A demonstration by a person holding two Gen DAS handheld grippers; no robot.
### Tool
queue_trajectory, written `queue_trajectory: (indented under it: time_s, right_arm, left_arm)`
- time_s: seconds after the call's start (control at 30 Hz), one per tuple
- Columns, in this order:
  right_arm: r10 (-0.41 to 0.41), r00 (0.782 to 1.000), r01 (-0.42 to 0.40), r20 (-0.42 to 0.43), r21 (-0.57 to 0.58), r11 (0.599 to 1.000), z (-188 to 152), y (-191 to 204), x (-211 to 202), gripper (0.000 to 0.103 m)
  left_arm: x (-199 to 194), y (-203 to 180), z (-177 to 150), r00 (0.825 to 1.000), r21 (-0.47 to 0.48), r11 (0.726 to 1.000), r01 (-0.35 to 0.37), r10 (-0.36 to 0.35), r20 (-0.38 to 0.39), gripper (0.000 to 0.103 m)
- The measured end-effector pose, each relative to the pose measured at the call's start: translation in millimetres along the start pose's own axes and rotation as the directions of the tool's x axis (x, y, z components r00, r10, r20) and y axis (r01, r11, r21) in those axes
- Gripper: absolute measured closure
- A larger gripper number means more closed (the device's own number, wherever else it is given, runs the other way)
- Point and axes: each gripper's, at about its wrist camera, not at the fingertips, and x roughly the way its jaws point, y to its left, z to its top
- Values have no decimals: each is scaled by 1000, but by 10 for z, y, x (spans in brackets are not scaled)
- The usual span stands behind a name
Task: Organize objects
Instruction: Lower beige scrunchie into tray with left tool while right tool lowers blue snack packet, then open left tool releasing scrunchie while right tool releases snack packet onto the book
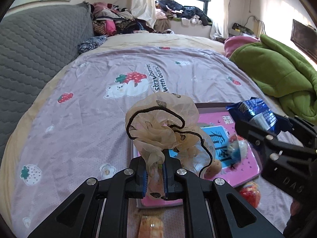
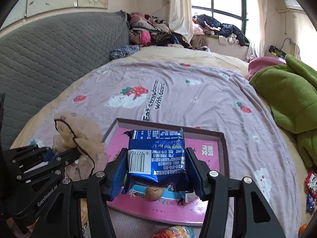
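The shallow pink cardboard box lid [image 2: 210, 158] lies on the lilac strawberry-print bedspread [image 1: 79, 119]. Above its left edge, the left gripper [image 1: 155, 175] has its fingers clamped on a beige sheer fabric scrunchie [image 1: 162, 123]. Above its middle, the right gripper [image 2: 156, 170], fingers about half open, grips a blue foil snack packet [image 2: 158, 154].

Both wrist cameras look forward and downward along their own fingers, close above a bed [image 1: 79, 119] toward the window wall. Each frames the pink tray [image 2: 198, 148] just ahead, the left view from its left side; the strawberry blanket [image 2: 198, 103] and each other's gripper appear in both.
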Motion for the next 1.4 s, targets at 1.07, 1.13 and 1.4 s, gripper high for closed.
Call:
queue_trajectory:
  time_s: [1.07, 1.13, 1.4]
  right_arm:
    - [-39, 949, 29, -313, -36, 999, -288, 0, 1299, 46]
    - [-44, 947, 32, -317, -42, 999, -294, 2, 1307, 46]
    - [-39, 954, 26, -296, -45, 999, -240, 8, 1175, 45]
  left_arm:
    - [1093, 79, -112, 982, 31, 1000, -6, 11, -187, 85]
    - [1087, 86, -117, 982, 32, 999, -13, 19, -186, 81]
    - [955, 83, -130, 983, 28, 999, 22, -17, -180, 49]
